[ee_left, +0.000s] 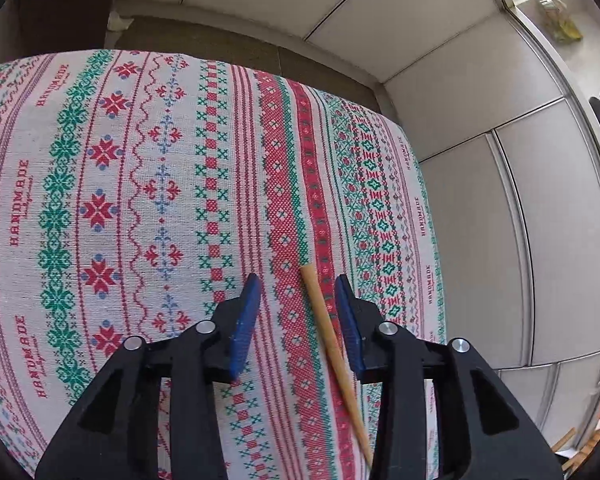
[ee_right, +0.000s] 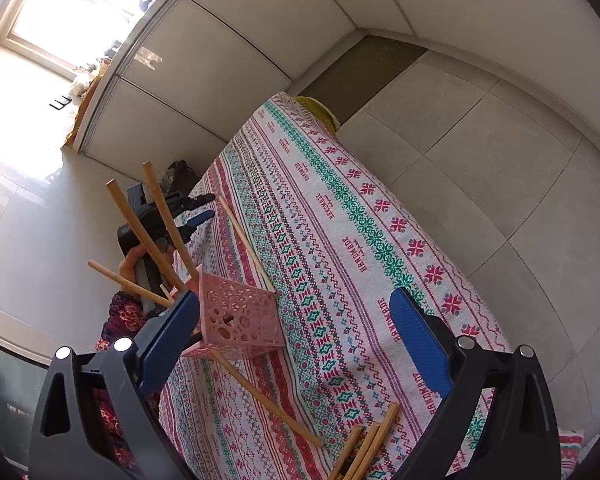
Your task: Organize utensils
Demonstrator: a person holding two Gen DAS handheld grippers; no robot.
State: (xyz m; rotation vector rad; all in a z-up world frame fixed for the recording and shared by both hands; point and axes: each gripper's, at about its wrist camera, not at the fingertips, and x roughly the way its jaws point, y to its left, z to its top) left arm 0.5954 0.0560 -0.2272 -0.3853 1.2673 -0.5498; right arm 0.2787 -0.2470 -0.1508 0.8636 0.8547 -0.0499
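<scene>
Now the left tongs [ee_left: 296, 292] stand part open above the cloth [ee_left: 140, 184] on the bench, a chopstick [ee_left: 332, 344] lying between the pads, near the right one; contact cannot be told. Right tongs [ee_right: 296, 320] gape wide and grip nothing. Just beyond their left pad sits a pink basket [ee_right: 240, 320] with sticks [ee_right: 156, 216] leaning out of it. More chopsticks [ee_right: 364, 448] lie near on the cloth, one [ee_right: 266, 396] by the basket

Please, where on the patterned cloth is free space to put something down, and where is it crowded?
Free: the wide cloth stretch beyond the pink basket, toward the far edge. Crowded: around the basket, the loose chopstick beyond it, and the chopstick bundle at the near edge.
</scene>
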